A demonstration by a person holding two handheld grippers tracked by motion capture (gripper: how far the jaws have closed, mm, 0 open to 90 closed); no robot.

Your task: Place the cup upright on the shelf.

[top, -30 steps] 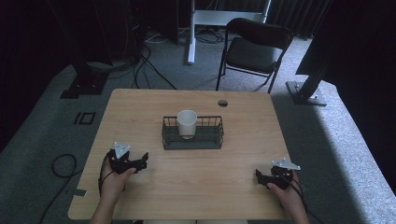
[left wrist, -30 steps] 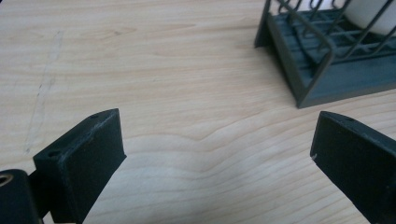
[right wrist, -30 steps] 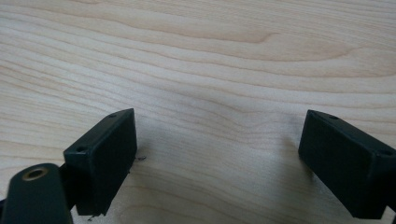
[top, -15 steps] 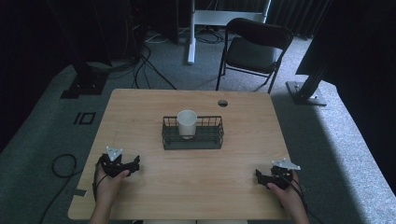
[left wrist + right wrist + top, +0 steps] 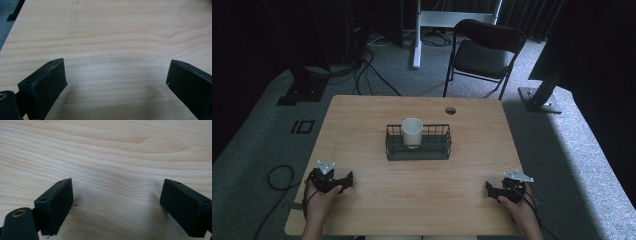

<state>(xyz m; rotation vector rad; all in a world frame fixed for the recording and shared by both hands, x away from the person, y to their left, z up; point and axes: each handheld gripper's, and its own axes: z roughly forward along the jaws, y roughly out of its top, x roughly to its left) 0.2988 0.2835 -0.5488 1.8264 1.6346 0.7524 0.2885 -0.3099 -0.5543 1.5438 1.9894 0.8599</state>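
Observation:
A white cup (image 5: 412, 132) stands upright in the left half of a black wire basket (image 5: 437, 148) at the middle of the wooden table (image 5: 362, 120). My left gripper (image 5: 346, 181) rests low at the table's front left, held by a hand, its jaws pointing right. In the left gripper view the left gripper (image 5: 116, 82) is open over bare wood with nothing between the jaws. My right gripper (image 5: 490, 188) sits at the front right, jaws pointing left. The right gripper (image 5: 117, 202) is also open above bare wood in its own view.
A round cable hole (image 5: 450, 110) lies near the table's far edge. Behind the table stand a black folding chair (image 5: 484, 52) and a white stand post (image 5: 417, 30). Cables (image 5: 362, 65) run over the grey floor at the left.
My left gripper has drawn back toward the front left corner of the table. The right gripper, cup and basket have stayed put.

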